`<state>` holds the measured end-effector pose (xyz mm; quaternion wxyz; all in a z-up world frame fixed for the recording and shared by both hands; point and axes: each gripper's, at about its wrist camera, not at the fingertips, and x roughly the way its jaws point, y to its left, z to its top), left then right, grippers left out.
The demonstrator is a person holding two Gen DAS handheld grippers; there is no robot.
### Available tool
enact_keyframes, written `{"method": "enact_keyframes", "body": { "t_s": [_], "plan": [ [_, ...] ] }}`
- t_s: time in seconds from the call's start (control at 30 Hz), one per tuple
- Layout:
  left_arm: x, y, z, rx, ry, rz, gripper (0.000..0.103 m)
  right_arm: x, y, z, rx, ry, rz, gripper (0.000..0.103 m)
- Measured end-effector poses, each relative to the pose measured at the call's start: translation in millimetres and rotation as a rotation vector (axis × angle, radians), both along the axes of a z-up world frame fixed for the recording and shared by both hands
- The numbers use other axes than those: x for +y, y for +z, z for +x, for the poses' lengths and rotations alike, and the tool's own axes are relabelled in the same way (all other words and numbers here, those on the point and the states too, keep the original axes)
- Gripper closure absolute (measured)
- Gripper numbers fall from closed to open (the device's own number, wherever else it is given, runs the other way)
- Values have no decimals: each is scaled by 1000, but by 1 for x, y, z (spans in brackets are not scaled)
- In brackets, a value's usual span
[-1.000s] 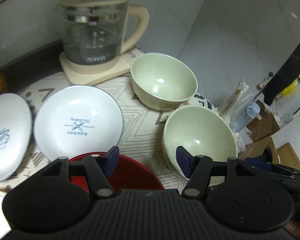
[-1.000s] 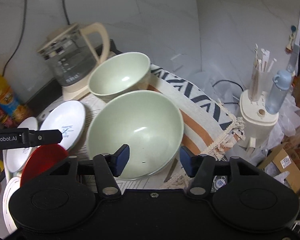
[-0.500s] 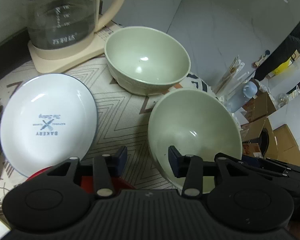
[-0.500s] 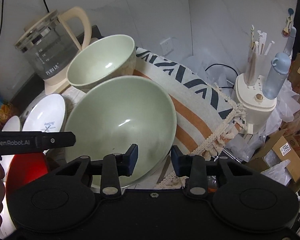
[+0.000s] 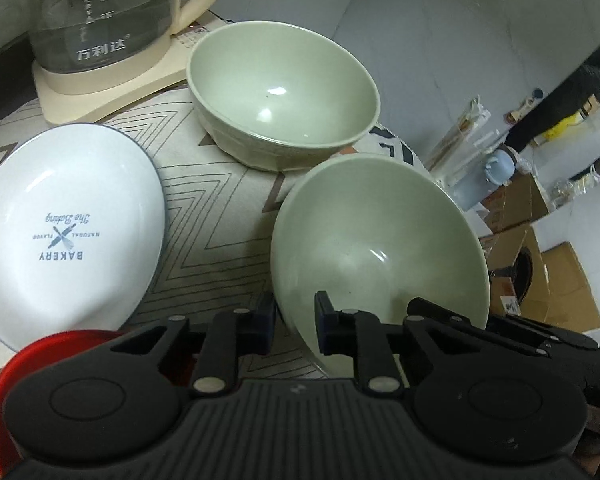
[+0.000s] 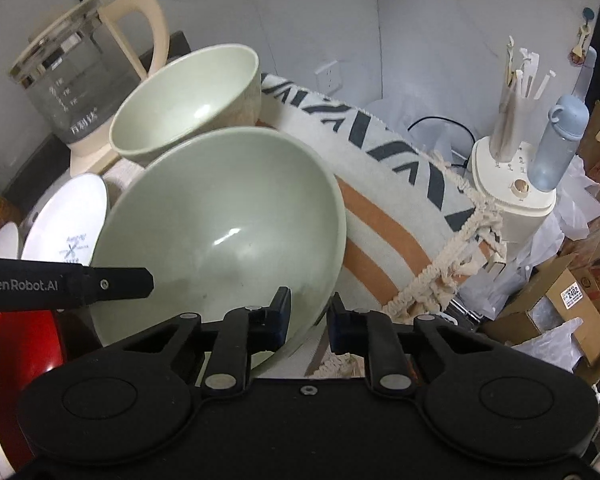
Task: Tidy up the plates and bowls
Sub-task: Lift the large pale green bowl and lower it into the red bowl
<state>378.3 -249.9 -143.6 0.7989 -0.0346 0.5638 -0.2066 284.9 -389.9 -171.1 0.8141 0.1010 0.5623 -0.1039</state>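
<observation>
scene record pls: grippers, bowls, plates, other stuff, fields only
left gripper: jaws straddle near bowl's left rim, narrow gap
right gripper: jaws straddle same bowl's right rim, narrow gap
near green bowl: tilted, between both grippers
far green bowl: upright on patterned cloth
white BAKERY plate: left of bowls
red dish: lower left, mostly hidden
glass kettle: behind far bowl

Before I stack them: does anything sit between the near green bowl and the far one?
Nothing visible does. The near bowl, its rim between both grippers' fingers, sits just in front of the far bowl, with only bare cloth between them.
</observation>
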Motion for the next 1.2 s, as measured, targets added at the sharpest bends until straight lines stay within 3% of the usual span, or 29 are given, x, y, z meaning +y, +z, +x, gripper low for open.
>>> {"method": "enact_keyframes", "body": {
  "t_s": [0.37, 0.7, 1.2],
  "plan": [
    [13, 35, -12, -95, 49, -33, 85, 7, 37, 4, -96, 43, -3, 84],
    [42, 70, -34, -175, 182, -38, 85, 27, 67, 9, -153, 110, 71, 82],
    [92, 88, -80, -194, 354, -9, 85, 76, 83, 8, -184, 301, 119, 82]
  ]
}}
